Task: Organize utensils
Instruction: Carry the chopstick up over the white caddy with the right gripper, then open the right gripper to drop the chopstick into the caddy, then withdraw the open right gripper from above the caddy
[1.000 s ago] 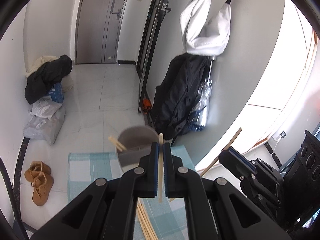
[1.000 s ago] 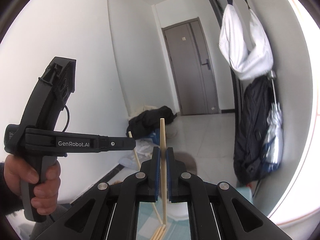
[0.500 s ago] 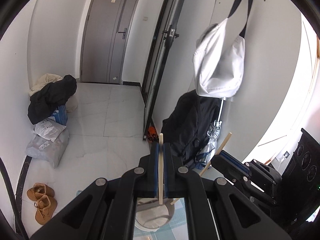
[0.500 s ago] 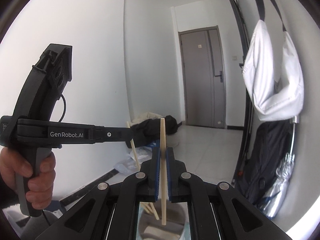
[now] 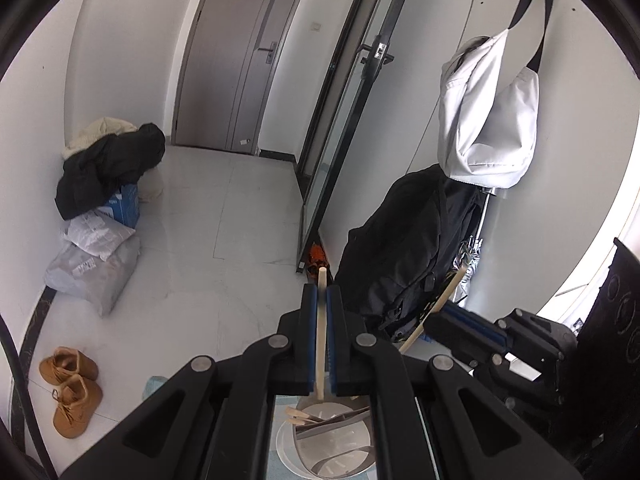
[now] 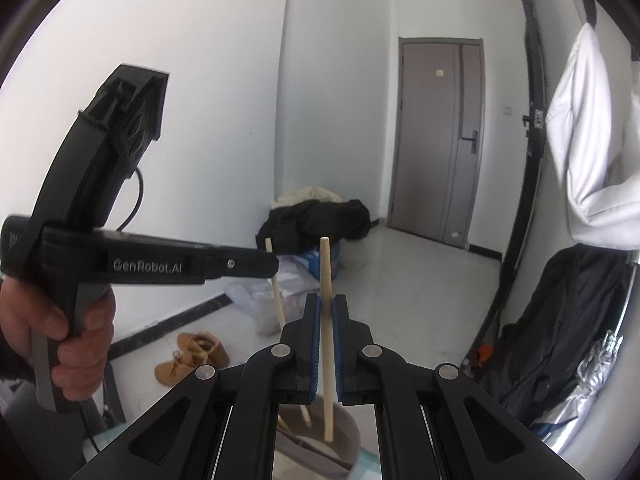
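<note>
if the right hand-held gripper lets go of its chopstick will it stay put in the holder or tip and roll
Probably it drops in: the chopstick in the right hand-held gripper hangs upright, tip over the grey holder. Thin and straight, it looks stiff and light. It would likely lean on the rim, like the chopsticks already inside.

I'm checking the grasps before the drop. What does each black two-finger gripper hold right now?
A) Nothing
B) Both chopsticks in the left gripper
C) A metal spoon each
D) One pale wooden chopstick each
D: the left gripper pinches one pale wooden chopstick, and the right gripper pinches another chopstick, both above the grey round holder.
</note>
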The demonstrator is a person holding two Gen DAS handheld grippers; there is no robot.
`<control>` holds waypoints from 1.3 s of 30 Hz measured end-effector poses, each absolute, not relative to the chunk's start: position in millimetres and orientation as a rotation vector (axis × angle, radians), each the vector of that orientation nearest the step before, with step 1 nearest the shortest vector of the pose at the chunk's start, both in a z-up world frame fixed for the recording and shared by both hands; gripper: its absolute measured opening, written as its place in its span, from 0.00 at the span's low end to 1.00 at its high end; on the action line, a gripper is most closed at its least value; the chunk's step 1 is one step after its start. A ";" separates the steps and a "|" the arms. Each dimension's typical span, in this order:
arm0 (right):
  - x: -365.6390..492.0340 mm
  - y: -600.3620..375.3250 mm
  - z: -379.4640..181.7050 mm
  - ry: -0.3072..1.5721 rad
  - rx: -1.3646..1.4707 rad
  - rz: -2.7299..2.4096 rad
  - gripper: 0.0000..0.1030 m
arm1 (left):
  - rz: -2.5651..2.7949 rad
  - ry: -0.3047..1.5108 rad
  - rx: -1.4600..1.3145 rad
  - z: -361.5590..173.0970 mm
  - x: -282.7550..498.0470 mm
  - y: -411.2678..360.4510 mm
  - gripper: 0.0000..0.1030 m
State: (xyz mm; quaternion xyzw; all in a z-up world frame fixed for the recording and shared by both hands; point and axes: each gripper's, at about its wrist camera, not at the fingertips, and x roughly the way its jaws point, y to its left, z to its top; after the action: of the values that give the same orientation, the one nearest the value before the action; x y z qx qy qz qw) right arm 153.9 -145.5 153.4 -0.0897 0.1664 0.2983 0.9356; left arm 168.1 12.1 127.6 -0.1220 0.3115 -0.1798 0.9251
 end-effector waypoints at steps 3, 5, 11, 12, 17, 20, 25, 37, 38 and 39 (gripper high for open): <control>154.7 -143.4 144.0 0.365 -0.197 0.619 0.05 | -0.388 0.662 -0.251 124.3 169.1 11.3 0.00; 154.0 -141.8 140.1 0.382 -0.199 0.626 0.05 | -0.397 0.685 -0.248 121.5 170.8 9.6 0.00; 145.0 -148.6 136.0 0.426 -0.134 0.629 0.17 | -0.264 0.717 -0.208 120.2 164.3 16.3 0.21; 141.0 -152.1 135.7 0.430 -0.121 0.625 0.21 | -0.213 0.701 -0.211 123.3 160.1 23.0 0.25; 118.2 -171.4 131.8 0.429 -0.044 0.590 0.40 | -0.155 0.696 -0.239 130.3 145.7 38.8 0.53; 103.1 -182.2 130.0 0.427 0.013 0.577 0.53 | -0.134 0.684 -0.210 135.4 132.4 37.3 0.64; 72.2 -189.3 129.6 0.407 0.052 0.559 0.64 | -0.124 0.657 -0.159 137.0 112.6 25.2 0.67; 18.2 -194.9 129.5 0.366 0.141 0.497 0.83 | -0.110 0.624 -0.098 134.2 68.3 9.3 0.80; 14.7 -195.2 128.1 0.366 0.143 0.491 0.83 | -0.110 0.621 -0.095 133.2 64.5 8.6 0.81; 9.6 -196.4 126.8 0.368 0.145 0.482 0.84 | -0.109 0.619 -0.091 132.3 61.5 7.9 0.81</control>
State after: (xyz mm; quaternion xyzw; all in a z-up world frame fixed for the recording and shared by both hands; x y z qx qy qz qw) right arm 9.6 -196.4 126.8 0.0715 0.1808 0.2373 0.9518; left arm 61.5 7.9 132.3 -0.0450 0.3045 -0.0535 0.9500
